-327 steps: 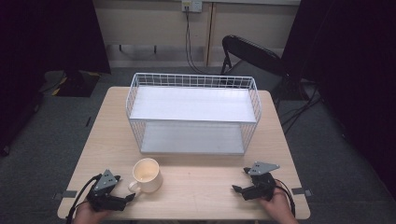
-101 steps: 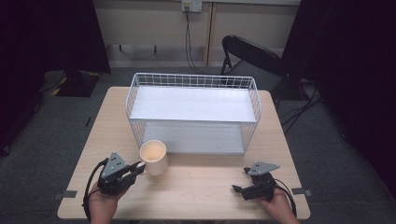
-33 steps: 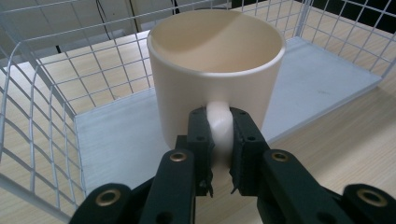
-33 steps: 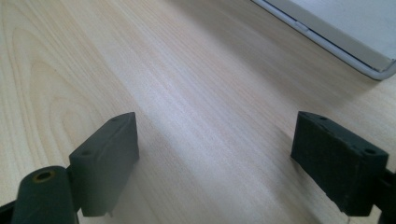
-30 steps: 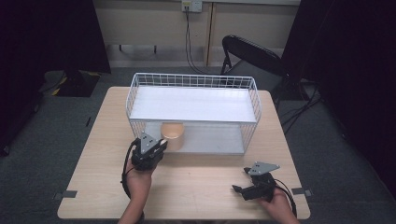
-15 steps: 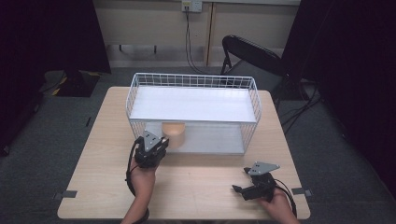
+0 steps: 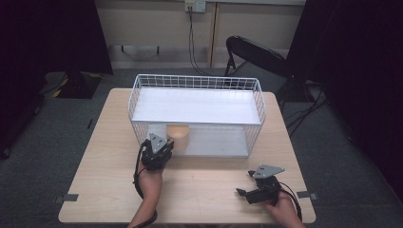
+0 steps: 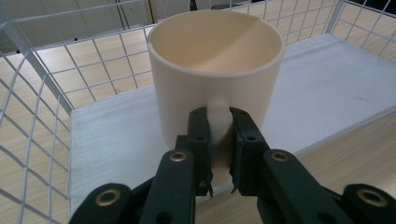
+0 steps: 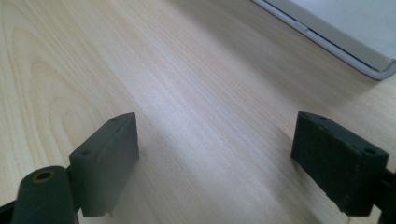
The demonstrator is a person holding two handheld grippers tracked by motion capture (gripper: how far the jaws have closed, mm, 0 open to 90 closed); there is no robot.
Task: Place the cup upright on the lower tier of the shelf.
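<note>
While the cream mug [image 8: 217,74] is clamped by its handle between the jaws of the left gripper [image 8: 218,140], it is held upright at the open front of the white wire rack [image 7: 196,81], over the lower shelf [image 8: 116,140]. A placing step is judged to be in hand. Next, a gentle lowering and a release are called for. The right gripper [image 9: 215,158] is rested on the table [image 9: 187,70], jaws wide apart.

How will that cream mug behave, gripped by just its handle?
The mug looks rigid and glazed, so probably slippery and breakable. The left gripper pinches only its handle, so it may swing. Wide base; unlikely to tip once set down.
</note>
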